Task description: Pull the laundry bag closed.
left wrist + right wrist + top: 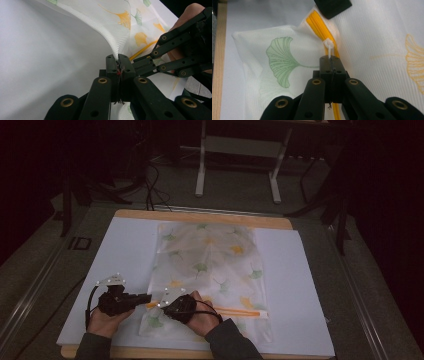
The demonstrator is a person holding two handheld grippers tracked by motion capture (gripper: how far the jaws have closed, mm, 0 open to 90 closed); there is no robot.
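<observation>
**Zipper pull pinched at the bag's left end, track running off to the right**

A white mesh bag [207, 270] printed with ginkgo leaves lies flat on the white surface [310, 285], its orange zipper [240, 312] running across the near end, parallel to the front edge. The left hand-held gripper [118, 58] is clamped on the bag's fabric edge just beside the zipper's left end, lifting that edge slightly. The right hand-held gripper [331, 60] is closed on the small white zipper pull [328, 47], which sits at the same left end of the track, so the two grippers nearly touch.

The zipper's long axis stretches away to the person's right. Judging from this, the next move calls for the right one to travel along that line while the left one anchors the cloth. There is open room on that side: bare bag and surface, nothing in the path, with the wooden front edge [150, 353] close by.
</observation>
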